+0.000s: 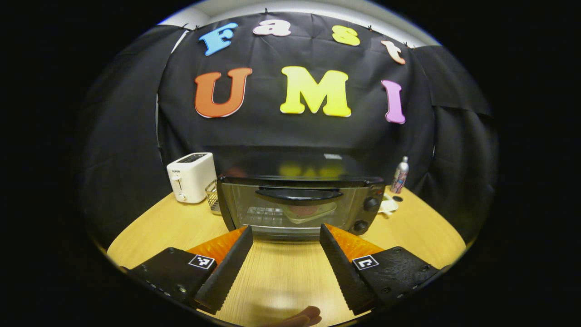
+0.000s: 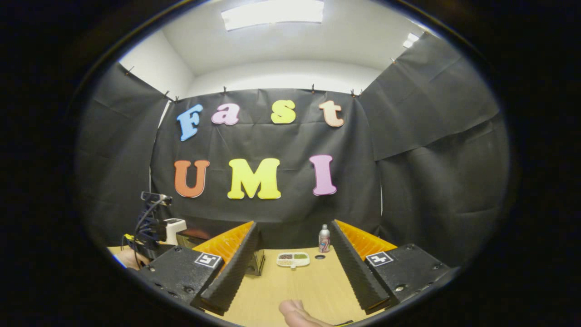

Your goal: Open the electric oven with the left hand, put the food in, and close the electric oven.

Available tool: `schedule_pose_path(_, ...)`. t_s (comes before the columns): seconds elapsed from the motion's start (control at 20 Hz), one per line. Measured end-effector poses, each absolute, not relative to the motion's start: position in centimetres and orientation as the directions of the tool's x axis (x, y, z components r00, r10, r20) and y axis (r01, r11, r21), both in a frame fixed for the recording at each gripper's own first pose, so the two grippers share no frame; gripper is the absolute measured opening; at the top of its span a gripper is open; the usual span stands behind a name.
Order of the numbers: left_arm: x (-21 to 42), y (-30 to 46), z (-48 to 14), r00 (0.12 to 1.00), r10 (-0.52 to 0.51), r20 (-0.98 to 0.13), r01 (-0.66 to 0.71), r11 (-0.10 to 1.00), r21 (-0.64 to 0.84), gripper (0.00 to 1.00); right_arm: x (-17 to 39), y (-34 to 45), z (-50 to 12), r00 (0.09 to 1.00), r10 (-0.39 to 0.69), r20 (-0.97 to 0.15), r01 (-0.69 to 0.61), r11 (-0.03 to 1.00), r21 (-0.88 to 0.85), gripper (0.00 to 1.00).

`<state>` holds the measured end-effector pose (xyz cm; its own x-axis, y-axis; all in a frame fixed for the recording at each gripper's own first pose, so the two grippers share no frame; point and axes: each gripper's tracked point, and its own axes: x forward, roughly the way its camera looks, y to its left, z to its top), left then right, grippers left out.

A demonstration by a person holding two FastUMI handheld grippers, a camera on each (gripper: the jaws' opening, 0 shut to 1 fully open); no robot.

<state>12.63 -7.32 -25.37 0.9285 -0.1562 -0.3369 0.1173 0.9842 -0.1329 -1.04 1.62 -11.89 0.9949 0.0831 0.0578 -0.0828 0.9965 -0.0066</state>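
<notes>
On the wooden desk (image 1: 281,272) stand one electric oven (image 1: 299,204), one white toaster (image 1: 190,176), one wire basket (image 1: 213,196) wedged between the two, one spray bottle (image 1: 400,175) and one small black cap (image 1: 397,198) just beside it. The oven sits at the centre of the left gripper view with its door closed; one handle (image 1: 298,194) runs across the top of the glass and two knobs (image 1: 371,204) are stacked at its right side. Behind the glass one piece of food on a plate (image 1: 311,212) rests on the rack, so the food is inside the closed oven. The left gripper (image 1: 286,234) faces the door from a short way off, its jaws spread apart and holding nothing; bare desk lies between them and continues to the oven's lower edge. Open desk surface also runs left of the oven toward the toaster and right toward the bottle. The right gripper (image 2: 295,229) is held higher and back, jaws likewise apart and empty. Its view adds items that the left gripper view does not resolve: one divided tray (image 2: 293,259) with several compartments of small foods, lying on the desk near the bottle (image 2: 323,238), and the left gripper (image 2: 150,231) with its cables at far left, in front of the toaster (image 2: 174,228). A fingertip (image 2: 295,309) shows at the lower edge.
</notes>
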Motion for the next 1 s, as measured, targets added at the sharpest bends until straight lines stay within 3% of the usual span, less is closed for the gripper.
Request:
schedule_pose_path(0.3, 3.5, -6.5, -15.8, 0.970, -0.133, -0.205, 0.097, 0.979, -0.177, 0.94, -5.0, 0.3, -9.4, 0.995, 0.055, 0.083, -0.058, 0.997, 0.040, 0.96)
schedule_pose_path(0.6, -5.3, -6.8, -7.7, 0.990, -0.139, 0.000, 0.139, 0.985, -0.100, 0.93, -7.4, 1.0, -9.2, 0.996, 0.047, 0.081, -0.045, 0.998, -0.033, 0.96)
schedule_pose_path(1.0, -9.9, -7.8, -8.1, 0.991, -0.132, 0.005, 0.132, 0.989, -0.065, 0.94, -9.0, 2.0, -10.0, 0.994, 0.088, 0.064, -0.084, 0.995, -0.054, 0.96)
